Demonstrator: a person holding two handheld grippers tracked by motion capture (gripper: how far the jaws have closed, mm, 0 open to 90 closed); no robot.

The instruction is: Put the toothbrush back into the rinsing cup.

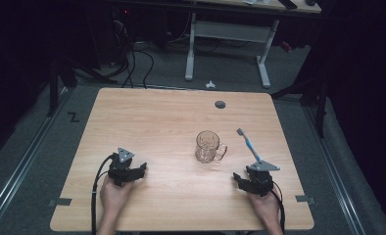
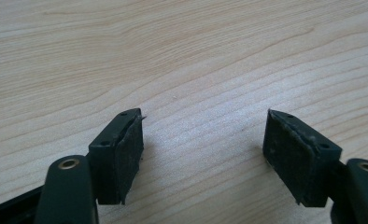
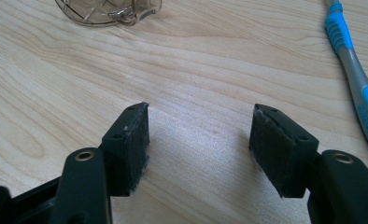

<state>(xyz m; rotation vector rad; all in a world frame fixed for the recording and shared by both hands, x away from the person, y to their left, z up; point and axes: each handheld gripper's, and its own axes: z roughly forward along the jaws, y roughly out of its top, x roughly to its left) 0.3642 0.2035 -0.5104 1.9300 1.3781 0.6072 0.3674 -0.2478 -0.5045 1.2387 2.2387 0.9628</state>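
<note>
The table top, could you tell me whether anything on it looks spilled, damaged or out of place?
Nothing stands out. The glass mug stands upright on the table with no spill around it, and the toothbrush lies flat beside it, apart from it. Both claws, left claw and right claw, rest open on bare wood.

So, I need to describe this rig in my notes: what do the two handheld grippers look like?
Both are black. The left gripper and right gripper each carry a grey three-cornered plate on top and trail a black cable back along the forearm. Up close, each has two blocky black jaws faced with dark, rough pads frayed at the edges, small screw holes, and brass-coloured eyelets at the jaw arms. No sleeves show.
</note>
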